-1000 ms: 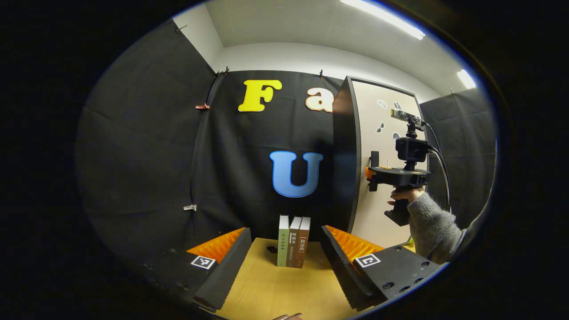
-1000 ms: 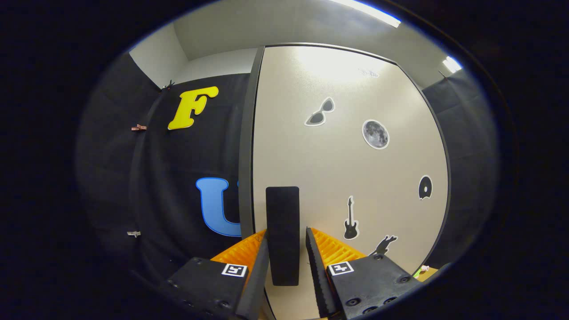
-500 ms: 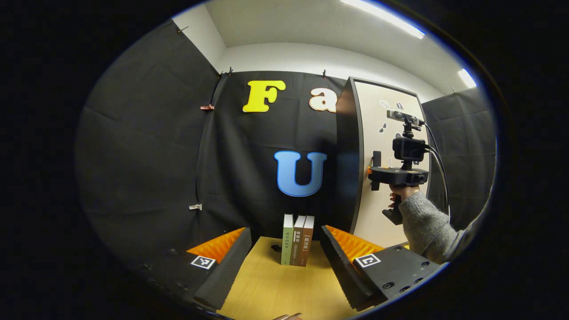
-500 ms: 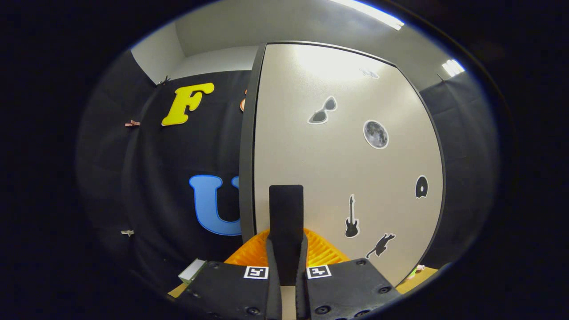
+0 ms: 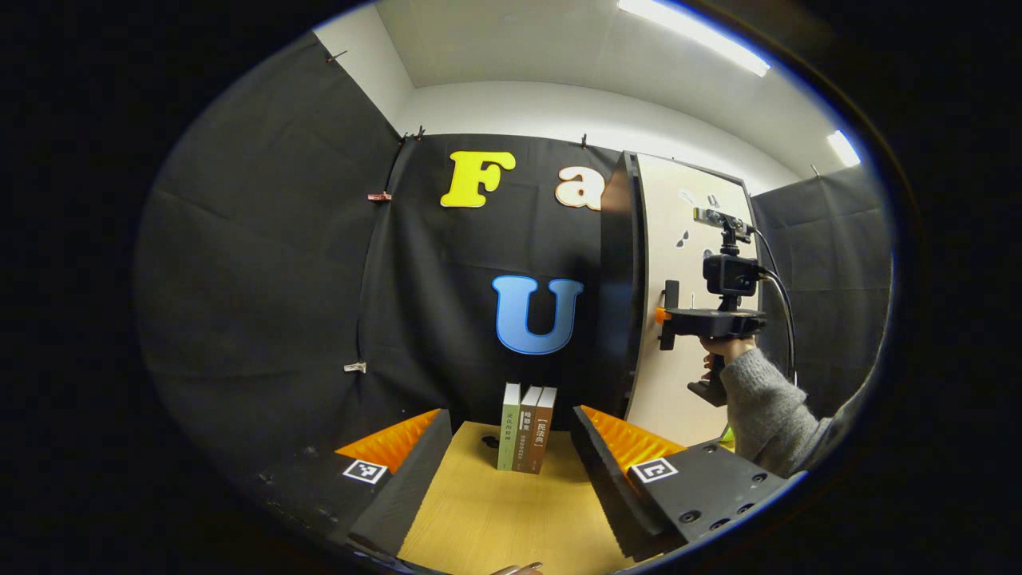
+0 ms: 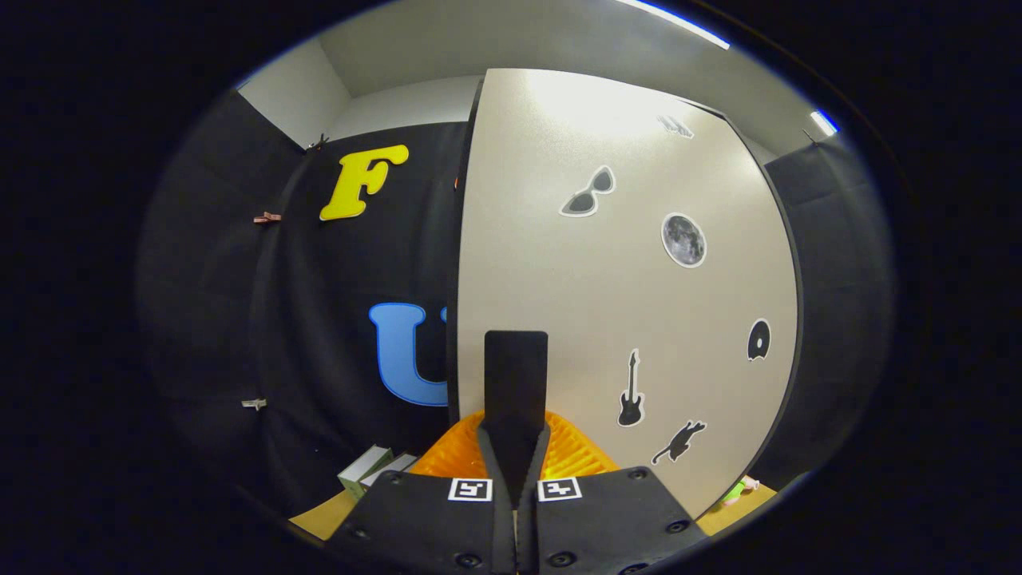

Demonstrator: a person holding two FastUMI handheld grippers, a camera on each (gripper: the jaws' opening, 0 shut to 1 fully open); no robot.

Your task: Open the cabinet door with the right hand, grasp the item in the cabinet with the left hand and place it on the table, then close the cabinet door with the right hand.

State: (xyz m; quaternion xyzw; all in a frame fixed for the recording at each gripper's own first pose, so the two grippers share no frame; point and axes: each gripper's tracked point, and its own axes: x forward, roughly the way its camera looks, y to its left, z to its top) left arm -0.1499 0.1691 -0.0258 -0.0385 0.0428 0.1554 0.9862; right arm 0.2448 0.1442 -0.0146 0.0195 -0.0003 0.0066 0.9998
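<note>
In the left gripper view, your left gripper (image 5: pixel 511 471) hangs over the near part of the wooden table (image 5: pixel 495 527) with its fingers spread wide apart and nothing between them. Straight ahead, at the far edge of the table, three books (image 5: pixel 526 429) stand upright, touching side by side, against the black cloth wall. To the right of them rises the cabinet (image 5: pixel 619 279), its dark side facing you and its pale door (image 5: pixel 683 335) turned away to the right. Farther right, your right gripper (image 5: pixel 664 318) is held up at the door's black handle (image 5: pixel 671 294), with your hand (image 5: pixel 722 351) and grey sleeve (image 5: pixel 766 411) below it. The item inside the cabinet is hidden from here.

In the right gripper view, your right gripper (image 6: pixel 515 459) is clamped on the upright black handle (image 6: pixel 516 383), both fingers pressing its lower end from either side. The pale door (image 6: pixel 615 319) spreads to the right behind it, carrying stickers: sunglasses (image 6: pixel 588 192), a moon (image 6: pixel 683 239), a guitar (image 6: pixel 630 391) and a cat (image 6: pixel 679 443). At lower left, the tops of the books (image 6: pixel 369 471) stand on the table (image 6: pixel 319 519).
</note>
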